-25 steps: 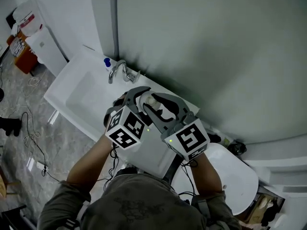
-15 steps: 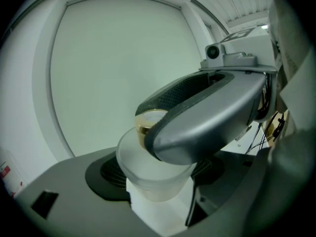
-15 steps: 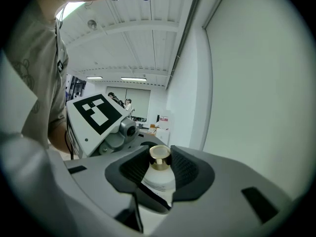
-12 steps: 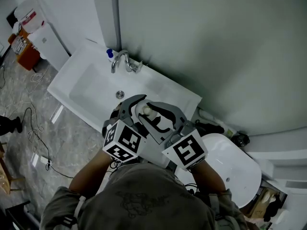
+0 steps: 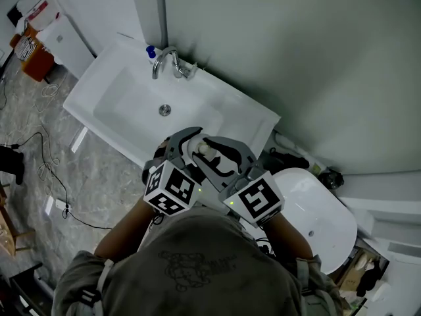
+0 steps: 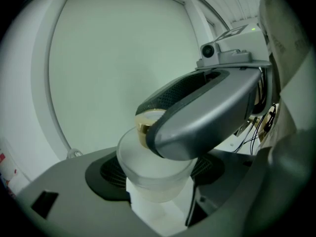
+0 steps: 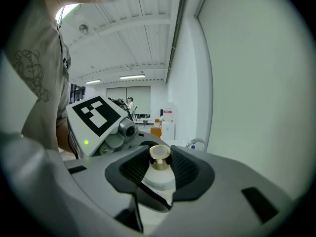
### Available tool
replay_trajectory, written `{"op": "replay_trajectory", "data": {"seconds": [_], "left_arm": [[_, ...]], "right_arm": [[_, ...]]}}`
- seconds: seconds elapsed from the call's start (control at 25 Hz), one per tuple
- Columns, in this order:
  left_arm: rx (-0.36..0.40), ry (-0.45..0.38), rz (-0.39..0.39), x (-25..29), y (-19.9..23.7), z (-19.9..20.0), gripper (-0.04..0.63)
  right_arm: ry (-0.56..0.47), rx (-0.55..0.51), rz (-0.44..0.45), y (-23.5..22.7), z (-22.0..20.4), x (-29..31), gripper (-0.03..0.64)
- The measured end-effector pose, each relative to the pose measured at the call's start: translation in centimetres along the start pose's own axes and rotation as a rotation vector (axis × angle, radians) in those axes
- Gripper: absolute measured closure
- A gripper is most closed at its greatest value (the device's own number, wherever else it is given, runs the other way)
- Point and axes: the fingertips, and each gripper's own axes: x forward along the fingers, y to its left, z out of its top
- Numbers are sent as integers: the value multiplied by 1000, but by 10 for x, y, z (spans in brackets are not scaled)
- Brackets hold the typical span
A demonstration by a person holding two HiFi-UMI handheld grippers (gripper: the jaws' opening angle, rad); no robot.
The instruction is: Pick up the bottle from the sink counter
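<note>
— Bottle (image 5: 204, 147): location, grip?
— Held above sink counter's (image 5: 245, 115) front; left gripper (image 6: 155, 174) and right gripper (image 7: 159, 171) both clamp it from opposite sides.
— Orientation?
— Long axis roughly upright, gold cap (image 7: 160, 156) pointing up.

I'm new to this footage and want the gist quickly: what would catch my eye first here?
A small white, gold-capped bottle stands out, clamped between the left gripper and the right gripper over the near edge of the counter in the head view. Beyond it lies a long white sink with a chrome faucet at its far edge, and a white toilet stands to the right.
</note>
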Motion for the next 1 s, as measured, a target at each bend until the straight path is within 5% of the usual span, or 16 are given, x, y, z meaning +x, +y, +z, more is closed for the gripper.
{"op": "replay_trajectory", "data": {"seconds": [1.0], "left_arm": [[-13,-4,-36,17,-13,-3,259]], "right_arm": [[30,6,-21,-7,-17,-7,477]]}}
